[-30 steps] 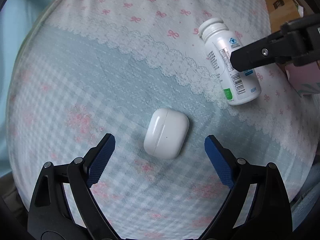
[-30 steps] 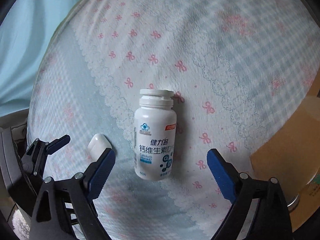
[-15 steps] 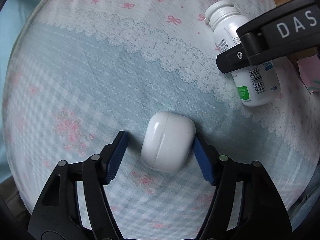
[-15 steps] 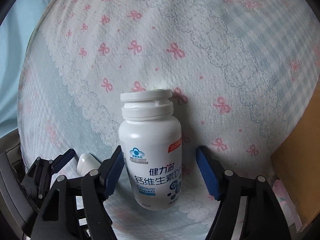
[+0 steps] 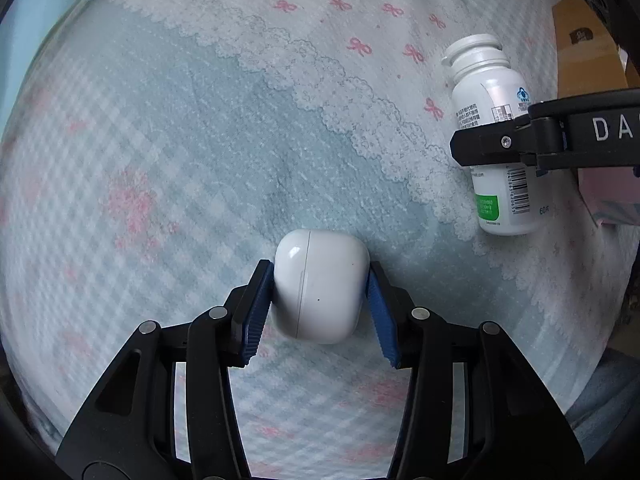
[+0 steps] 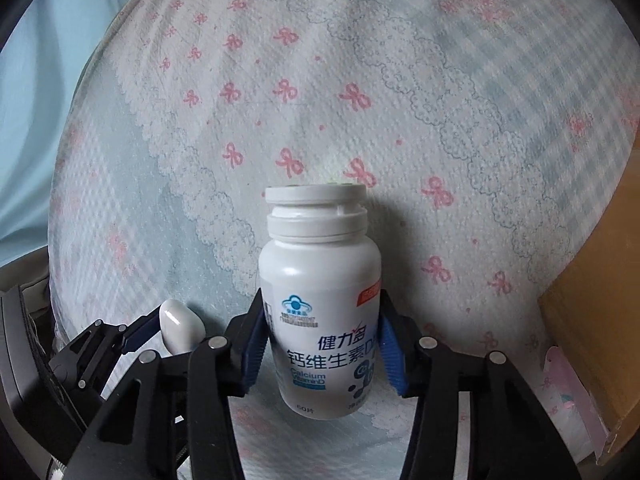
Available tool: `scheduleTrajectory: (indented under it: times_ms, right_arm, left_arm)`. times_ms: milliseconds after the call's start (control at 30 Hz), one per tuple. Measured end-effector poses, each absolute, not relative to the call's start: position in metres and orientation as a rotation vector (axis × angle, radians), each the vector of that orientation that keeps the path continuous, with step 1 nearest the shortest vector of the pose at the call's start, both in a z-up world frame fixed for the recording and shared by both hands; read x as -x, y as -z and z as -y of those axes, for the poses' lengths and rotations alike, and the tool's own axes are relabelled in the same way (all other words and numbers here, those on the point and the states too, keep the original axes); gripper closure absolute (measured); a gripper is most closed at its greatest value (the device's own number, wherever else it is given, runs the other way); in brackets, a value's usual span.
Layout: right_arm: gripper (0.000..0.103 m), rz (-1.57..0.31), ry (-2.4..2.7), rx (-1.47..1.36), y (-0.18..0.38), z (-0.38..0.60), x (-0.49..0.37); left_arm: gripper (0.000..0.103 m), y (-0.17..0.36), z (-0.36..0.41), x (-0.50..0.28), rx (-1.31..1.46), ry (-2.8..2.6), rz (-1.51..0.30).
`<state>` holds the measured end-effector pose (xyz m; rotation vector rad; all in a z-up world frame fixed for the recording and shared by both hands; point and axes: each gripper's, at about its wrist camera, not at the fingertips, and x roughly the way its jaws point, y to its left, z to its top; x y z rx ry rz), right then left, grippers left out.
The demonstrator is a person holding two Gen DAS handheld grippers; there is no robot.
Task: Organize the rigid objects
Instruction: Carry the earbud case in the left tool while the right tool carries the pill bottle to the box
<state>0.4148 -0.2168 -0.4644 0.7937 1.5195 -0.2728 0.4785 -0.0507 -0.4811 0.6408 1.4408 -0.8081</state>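
Both grippers' jaws just closed, left gripper clamping earbud case, right gripper clamping pill bottle

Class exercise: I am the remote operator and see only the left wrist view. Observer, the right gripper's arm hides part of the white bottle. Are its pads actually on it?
Observer: Yes, the right gripper has just closed, and its blue pads press both sides of the bottle.
Operator: What does the front label say?
Observer: Chinese characters above "Calcium".
Operator: What's to the bottle's right?
Observer: A brown cardboard box.
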Motion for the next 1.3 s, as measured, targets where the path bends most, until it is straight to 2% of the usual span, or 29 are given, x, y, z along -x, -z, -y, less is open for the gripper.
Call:
scheduleTrajectory:
  times_ms: [233, 533, 667, 1000, 1300]
  right_arm:
    - [0.057, -1.469, 0.236, -0.776, 0.438, 0.212, -0.401]
    - [0.057, -1.339, 0.156, -0.679, 0.36, 0.212, -0.369]
    - [0.057, -1.285, 0.138, -0.697, 0.317, 0.224, -0.335]
    - [0.057, -1.16, 0.187, -0.735, 0.227, 0.268, -0.245]
    - [0.057, -1.123, 0.195, -0.661, 0.178, 0.329, -0.184]
  left_arm:
    - [0.06, 0.44, 0.014, -0.468, -0.505, 0.775, -1.436]
    - [0.06, 0.339, -0.023, -0.441, -0.365, 0.755, -1.342]
    - [0.06, 0.285, 0.012, -0.414, -0.345, 0.763, -1.28]
    - [0.06, 0.201, 0.061, -0.339, -0.282, 0.825, -1.151]
    - [0.06, 0.173, 0.107, -0.278, -0.246, 0.85, -1.13]
